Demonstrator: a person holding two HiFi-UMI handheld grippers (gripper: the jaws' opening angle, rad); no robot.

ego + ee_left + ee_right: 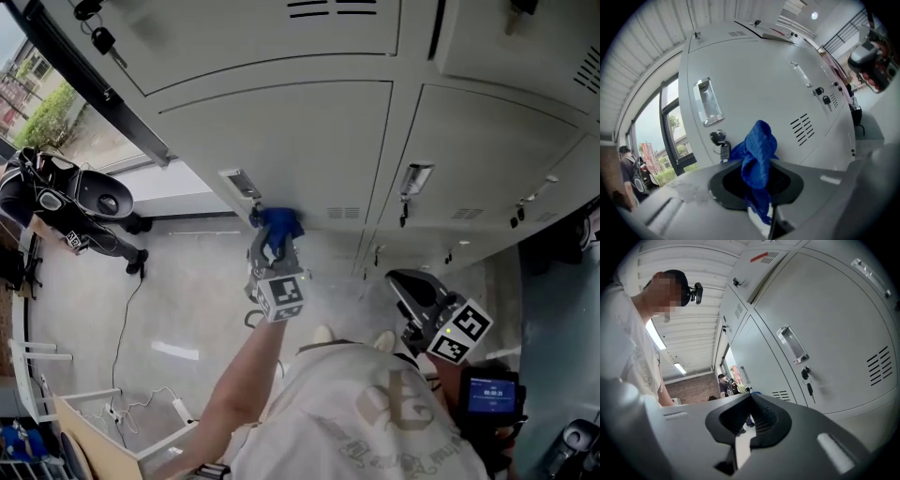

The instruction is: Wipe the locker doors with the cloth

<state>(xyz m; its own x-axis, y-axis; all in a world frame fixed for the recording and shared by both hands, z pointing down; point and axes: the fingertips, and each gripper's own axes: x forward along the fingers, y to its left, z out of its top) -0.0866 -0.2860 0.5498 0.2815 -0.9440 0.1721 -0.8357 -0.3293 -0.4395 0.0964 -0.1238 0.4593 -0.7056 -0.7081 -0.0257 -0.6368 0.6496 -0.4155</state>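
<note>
1. Left gripper [269, 251]: held up to the lockers near the middle of the head view. Its jaws are clamped on a blue cloth [277, 225], and the marker cube [281, 296] faces the camera.
2. Left gripper view: the cloth [758, 152] sticks up bunched from between the jaws of the left gripper [758, 180], with a tail hanging below them.
3. The top of the cloth is up against a grey locker door [768, 79], low on its left side. Actual contact cannot be confirmed.
4. On that door, seen from the cloth:
   - a key [723, 146] hangs in its lock just beside, at 9 o'clock;
   - a recessed handle [707, 101] sits at 11 o'clock;
   - vent slots [804, 129] lie at 2 o'clock.
5. Right gripper [411, 289]: at 4 o'clock from the left one in the head view, lower and well apart from the cloth, short of the doors.
6. Right gripper view: the jaws of the right gripper [750, 401] are together with nothing between them. Another locker door [834, 324] is at 2 o'clock, with its own handle [792, 344] and a key [806, 380] hanging in the lock.
7. Surroundings:
   - a scooter [66, 202] is parked on the pale floor [187, 309] at 9 o'clock in the head view;
   - a person [723, 383] stands far off past the locker row.
</note>
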